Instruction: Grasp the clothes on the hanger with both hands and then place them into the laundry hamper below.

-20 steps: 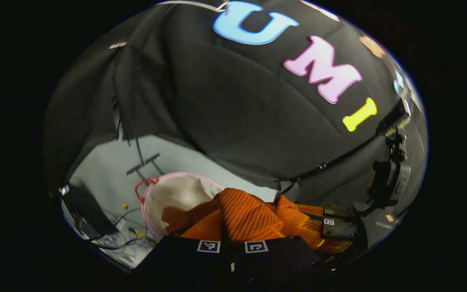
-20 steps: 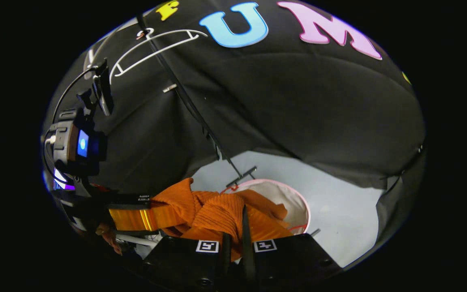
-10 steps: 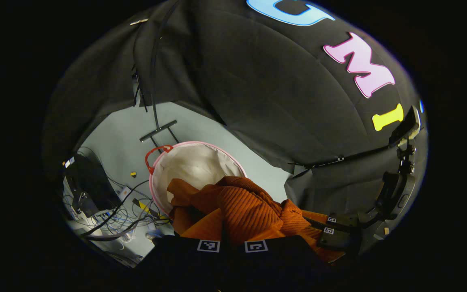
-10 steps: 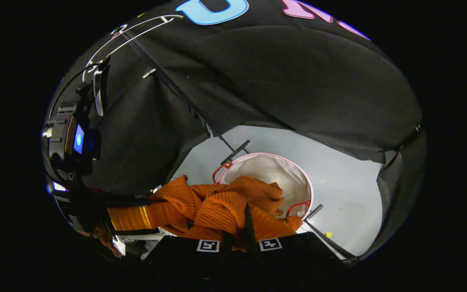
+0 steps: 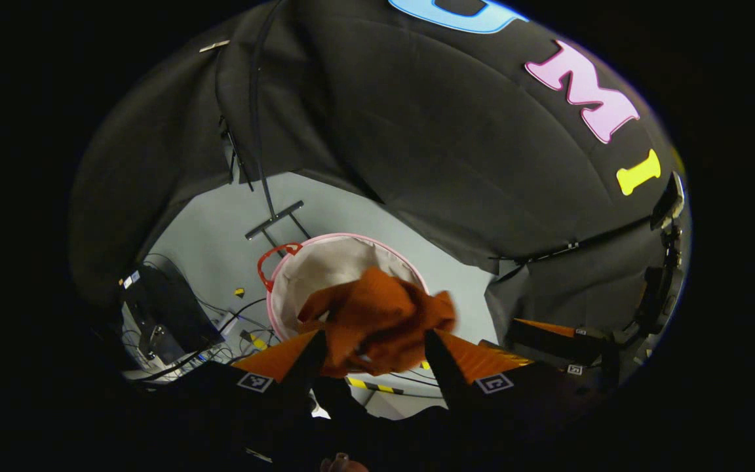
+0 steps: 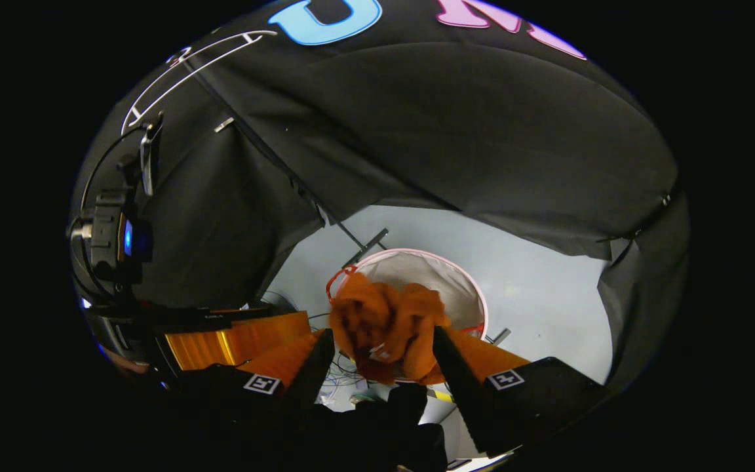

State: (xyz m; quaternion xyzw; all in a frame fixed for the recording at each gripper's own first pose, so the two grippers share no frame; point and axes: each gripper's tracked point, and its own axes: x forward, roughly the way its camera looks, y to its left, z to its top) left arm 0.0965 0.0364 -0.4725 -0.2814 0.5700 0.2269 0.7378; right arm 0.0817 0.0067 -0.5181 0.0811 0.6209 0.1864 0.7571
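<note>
One orange garment [image 5: 377, 318] we see bunched and blurred over the near rim of the pink-rimmed hamper [image 5: 335, 262], both our claws spread apart beside it, left gripper [image 5: 371, 357], right gripper [image 6: 384, 357], grey floor [image 6: 535, 282] around the hamper.

The garment [image 5: 377, 318] was soft cloth, matt, blurred so its weave could not be told. The hamper [image 5: 410, 272] had a pale cloth lining, matt and creased, a smooth pink rim and a thin, glossy red handle [image 5: 271, 257] that looked like plastic. The floor [image 5: 207, 242] was smooth and matt. The wall [image 5: 417, 131] was matt black cloth with seams and soft folds. A white hanger [image 6: 187, 65] looked like smooth plastic or coated wire. A thin dark pole [image 5: 261, 131] looked like metal, faintly shiny. In the right gripper view the left hand-held gripper [image 6: 246, 337] had a glossy, ribbed side face.
</note>
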